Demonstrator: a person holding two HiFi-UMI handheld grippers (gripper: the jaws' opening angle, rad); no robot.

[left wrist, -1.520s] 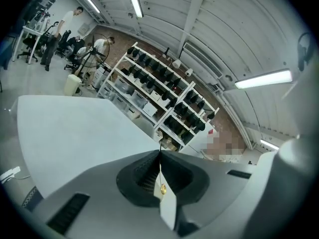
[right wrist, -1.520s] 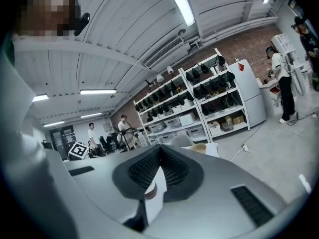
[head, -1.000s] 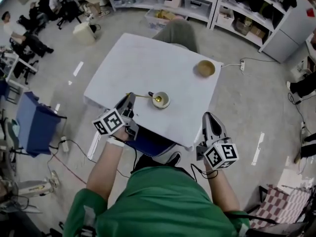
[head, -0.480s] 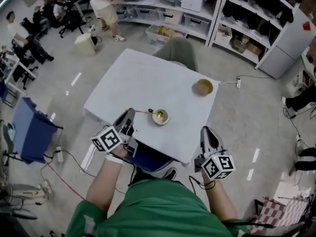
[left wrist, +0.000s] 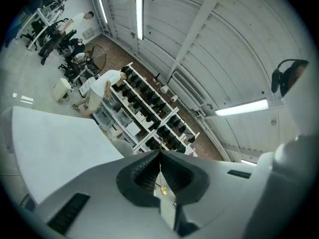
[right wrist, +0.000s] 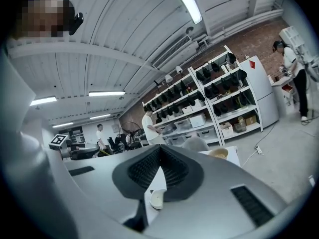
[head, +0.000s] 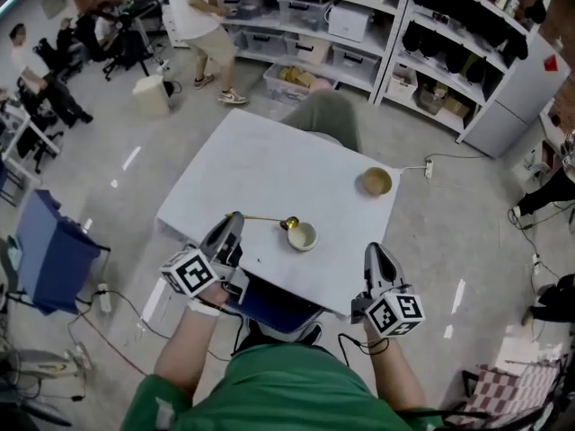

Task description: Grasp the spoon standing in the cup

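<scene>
**Table** (head: 269, 164): white, square, seen from above, with a grey chair (head: 325, 115) at its far edge.

**Left gripper** (head: 234, 218): at the near left edge of the table. Its jaws are clenched on the thin handle of the spoon (head: 260, 219). Its own view shows the pads meeting around that handle, with the gold bowl end (left wrist: 163, 189) hanging below them.

**Spoon**: gold, lying about level. The handle end is in the left jaws and the bowl end is at the upper left rim of the cup (head: 303, 237). Whether the bowl end touches the rim or hangs just above it is hard to tell from the head view.

**Cup**: small and white, near the table's front edge, between the two grippers. The right gripper view shows it below the jaws (right wrist: 156, 198).

**Right gripper** (head: 371, 248): at the near right corner, apart from the cup. Its jaws are closed together and grasp nothing.

**Bowl** (head: 376, 181): tan, at the far right of the table, well apart from the cup.

**Surroundings**:
- shelves (head: 359, 25) with bins along the back
- a person in a white shirt (head: 205, 25) walking by the shelves
- a blue cart (head: 49, 241) on the floor to the left
</scene>
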